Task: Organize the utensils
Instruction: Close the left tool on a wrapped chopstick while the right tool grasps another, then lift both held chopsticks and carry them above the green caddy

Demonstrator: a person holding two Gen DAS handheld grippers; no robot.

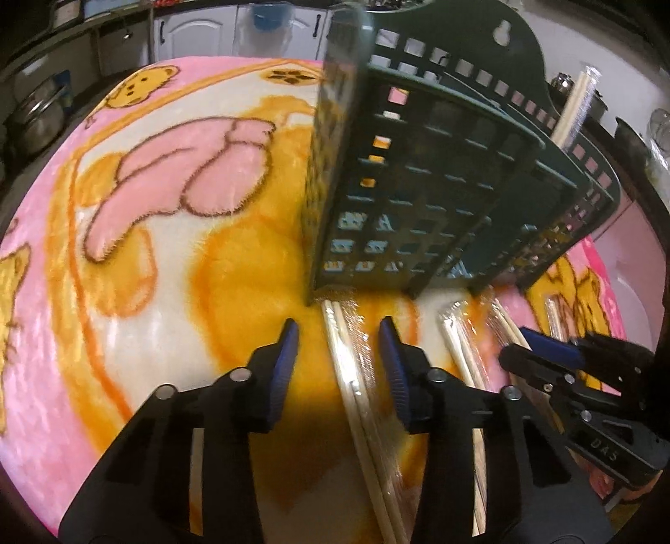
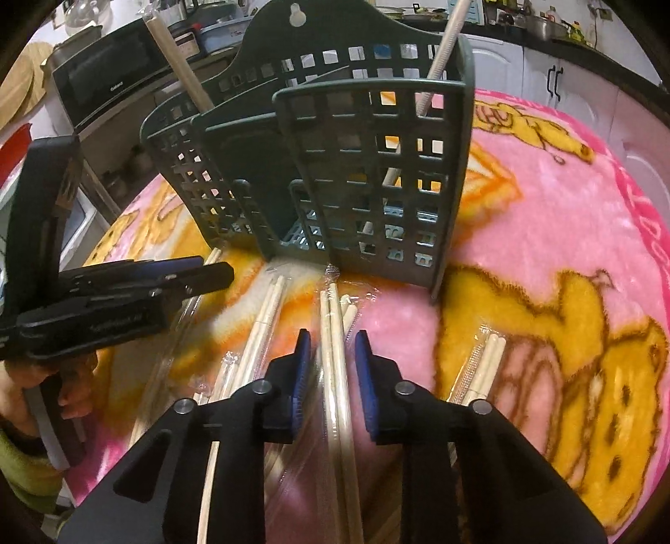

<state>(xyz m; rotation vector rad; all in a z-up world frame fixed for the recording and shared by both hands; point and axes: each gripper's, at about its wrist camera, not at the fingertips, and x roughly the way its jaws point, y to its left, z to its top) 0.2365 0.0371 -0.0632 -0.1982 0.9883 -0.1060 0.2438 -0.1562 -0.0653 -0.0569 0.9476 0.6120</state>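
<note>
A dark green lattice utensil holder (image 1: pixel 418 175) (image 2: pixel 356 167) stands on the pink and orange bear blanket (image 1: pixel 167 209) (image 2: pixel 565 209). Wrapped chopstick pairs lie in front of it. My left gripper (image 1: pixel 339 334) is open, its jaws on either side of one wrapped pair (image 1: pixel 351 376). My right gripper (image 2: pixel 333 347) is open, its jaws on either side of another wrapped pair (image 2: pixel 335 376); it also shows in the left wrist view (image 1: pixel 544 351). The left gripper shows in the right wrist view (image 2: pixel 167 276). Wrapped chopsticks (image 2: pixel 444 50) (image 2: pixel 180 67) stand in the holder.
More wrapped chopstick pairs lie on the blanket (image 2: pixel 259 334) (image 2: pixel 485 368) (image 1: pixel 465 351). A microwave (image 2: pixel 113 79) and white cabinets (image 2: pixel 565 83) (image 1: pixel 197 33) stand beyond the table. Steel pots (image 1: pixel 37 113) sit at the left.
</note>
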